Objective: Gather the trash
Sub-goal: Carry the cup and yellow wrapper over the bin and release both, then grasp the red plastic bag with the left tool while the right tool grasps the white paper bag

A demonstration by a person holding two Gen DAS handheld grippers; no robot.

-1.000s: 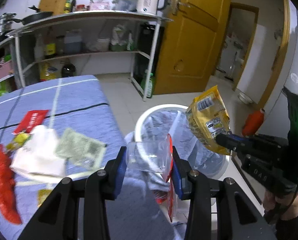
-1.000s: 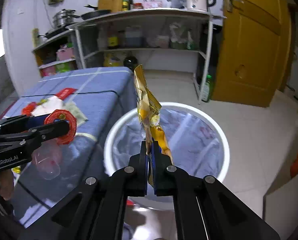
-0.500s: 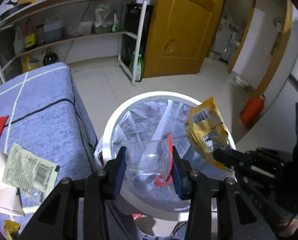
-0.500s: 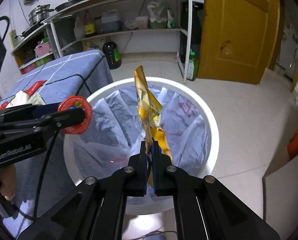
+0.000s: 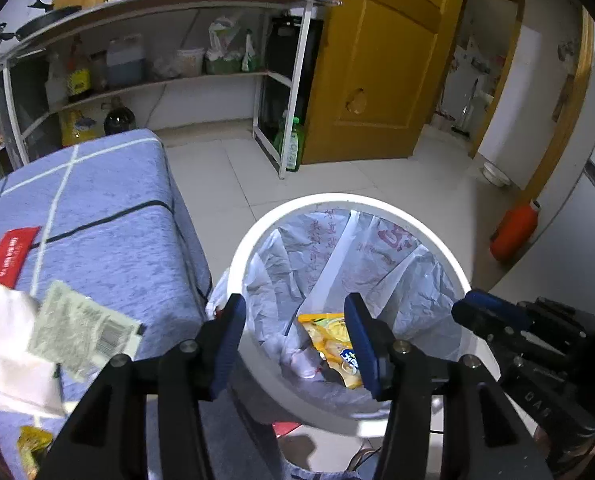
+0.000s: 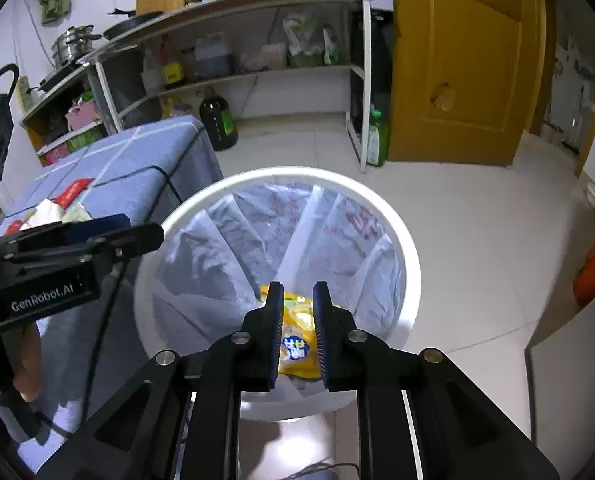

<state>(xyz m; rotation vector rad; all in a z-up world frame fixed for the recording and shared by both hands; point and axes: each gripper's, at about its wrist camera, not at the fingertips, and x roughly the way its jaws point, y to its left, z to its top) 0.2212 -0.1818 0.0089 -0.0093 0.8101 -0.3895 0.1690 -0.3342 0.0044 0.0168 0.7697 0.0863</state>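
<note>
Yellow snack wrapper (image 6: 297,332) crumpled in lined white bin (image 6: 411,264)

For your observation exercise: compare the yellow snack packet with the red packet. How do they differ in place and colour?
1. The yellow snack packet lies inside the white bin, on its liner; the red packet lies on the blue tablecloth.
2. The yellow snack packet carries a blue label; the red packet carries white print.

Shared: neither is held by a tool.

- The left gripper (image 5: 295,334) hangs with its jaws spread wide and nothing between them.
- The right gripper (image 6: 297,332) has its jaws parted, empty.
- A hand (image 6: 21,364) grips the left handle.
</note>
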